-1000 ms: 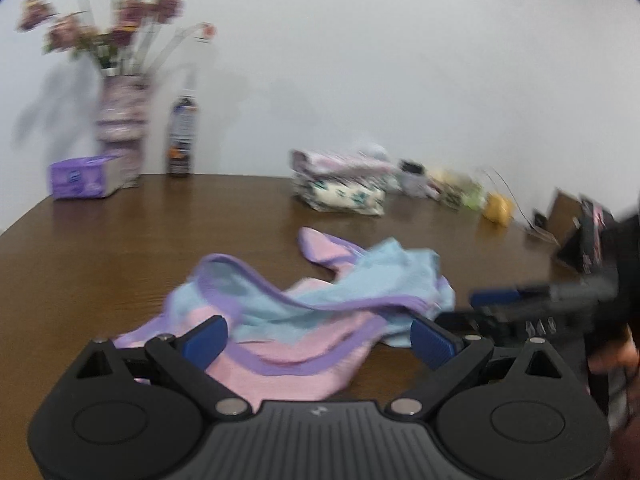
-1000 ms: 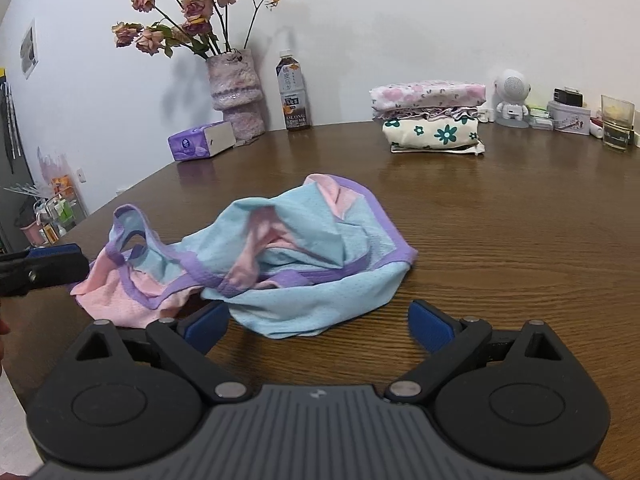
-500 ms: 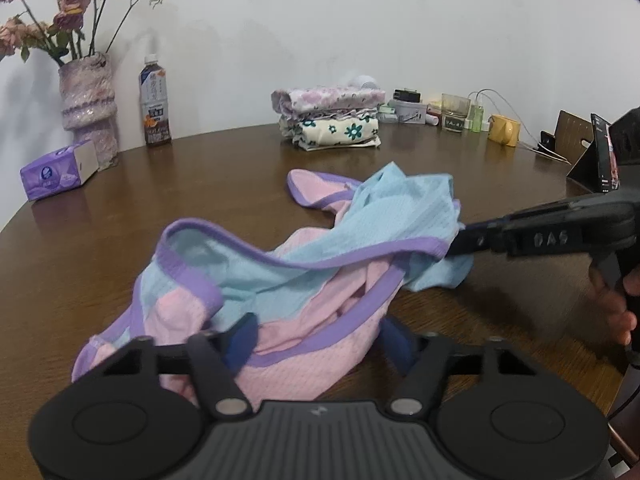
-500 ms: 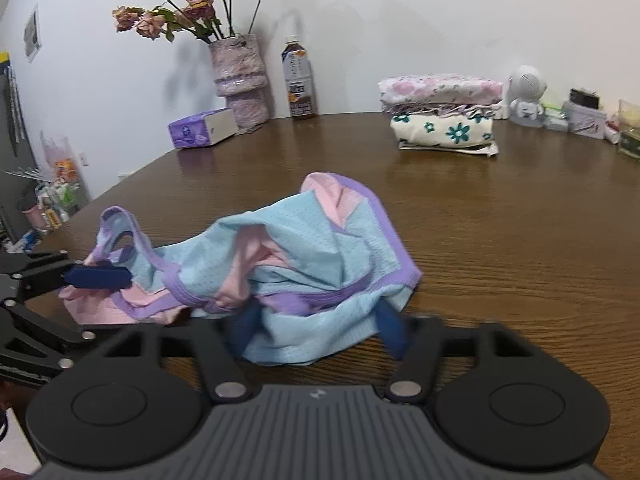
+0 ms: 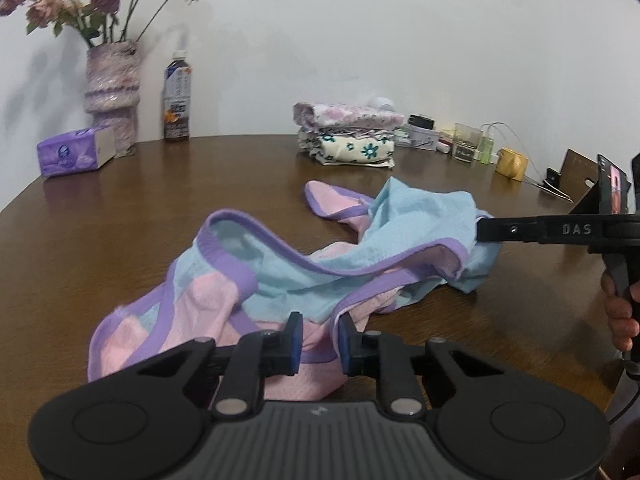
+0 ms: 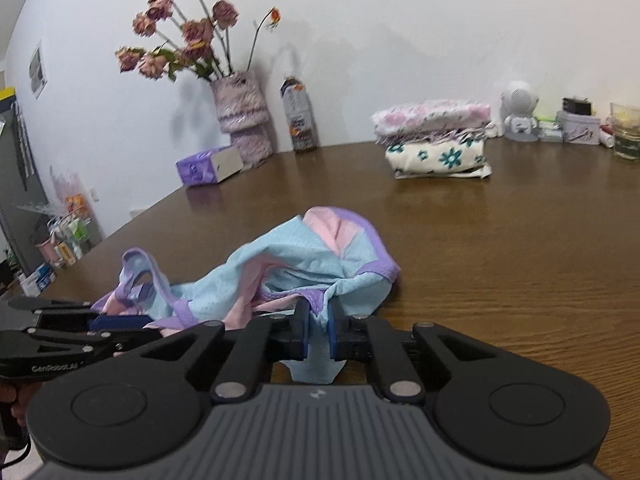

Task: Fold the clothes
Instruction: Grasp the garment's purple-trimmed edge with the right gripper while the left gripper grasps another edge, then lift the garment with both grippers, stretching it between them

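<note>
A crumpled pink, light-blue and purple-trimmed garment (image 5: 280, 264) lies on the brown table (image 5: 120, 220). My left gripper (image 5: 319, 340) is closing its jaws on the garment's near pink edge, and its pads pinch the purple-hemmed fabric. In the right wrist view, my right gripper (image 6: 318, 332) is also closing, with a fold of the light-blue cloth (image 6: 296, 264) squeezed between its pads. Each gripper shows in the other's view: the right gripper (image 5: 482, 230) clamps the blue end, and the left gripper (image 6: 120, 322) grips the pink end. A hand (image 5: 620, 316) holds the right gripper's handle.
A stack of folded clothes (image 5: 348, 140) sits at the back of the table. A vase of dried roses (image 5: 112, 88), a bottle (image 5: 177, 100) and a purple tissue box (image 5: 74, 152) stand back left. A glass (image 5: 466, 144), a yellow cup (image 5: 512, 162) and a phone stand (image 5: 612, 188) crowd the back right.
Both grippers went from wide open beside the garment to closed on its two ends. The cloth has bunched up between the pads.
</note>
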{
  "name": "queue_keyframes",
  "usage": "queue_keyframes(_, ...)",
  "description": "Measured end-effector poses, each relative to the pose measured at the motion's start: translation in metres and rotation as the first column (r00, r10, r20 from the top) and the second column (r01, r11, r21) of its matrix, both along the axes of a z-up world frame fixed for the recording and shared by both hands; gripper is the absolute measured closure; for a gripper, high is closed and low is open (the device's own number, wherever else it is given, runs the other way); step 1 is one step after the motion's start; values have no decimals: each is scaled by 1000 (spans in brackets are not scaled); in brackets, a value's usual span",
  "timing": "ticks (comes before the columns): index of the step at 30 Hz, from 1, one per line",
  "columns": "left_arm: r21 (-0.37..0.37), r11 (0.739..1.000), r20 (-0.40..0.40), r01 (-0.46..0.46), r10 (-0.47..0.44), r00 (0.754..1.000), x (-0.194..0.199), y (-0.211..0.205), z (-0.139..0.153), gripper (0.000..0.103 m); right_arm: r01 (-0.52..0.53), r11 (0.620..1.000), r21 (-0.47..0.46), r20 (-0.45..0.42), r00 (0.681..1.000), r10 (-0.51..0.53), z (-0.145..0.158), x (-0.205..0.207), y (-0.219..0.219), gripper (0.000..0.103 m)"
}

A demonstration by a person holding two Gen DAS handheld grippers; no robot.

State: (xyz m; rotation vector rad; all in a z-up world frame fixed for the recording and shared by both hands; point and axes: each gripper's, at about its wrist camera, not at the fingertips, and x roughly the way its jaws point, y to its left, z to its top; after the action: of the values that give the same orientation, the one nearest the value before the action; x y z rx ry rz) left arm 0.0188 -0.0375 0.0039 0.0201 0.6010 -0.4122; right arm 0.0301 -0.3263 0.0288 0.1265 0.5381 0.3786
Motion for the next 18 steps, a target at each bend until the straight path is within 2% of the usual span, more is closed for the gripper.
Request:
queue_keyframes(4,-26,1000,0,-12,12,1000,-3,4,0,91,22,1000,7,3,1000,-22,0,-1,-3,95)
queue_keyframes(6,-41,999,4,-14,14,1000,-5,7,0,97,35,999,4,1,999,-35,-1,-2,-3,95)
queue_keyframes(11,-45,999,34,-13,15,999,-9,11,5,102,63,998,2,6,998,-63,-2,-5,-6,95)
queue_keyframes(14,-31,999,82,-18,20,996,-9,15,17,102,102,995,7,25,995,-102,2,-8,-11,96)
queue_keyframes(18,9,999,212,-32,30,977,-1,22,54,102,125,992,2,78,989,-125,20,-9,-16,97)
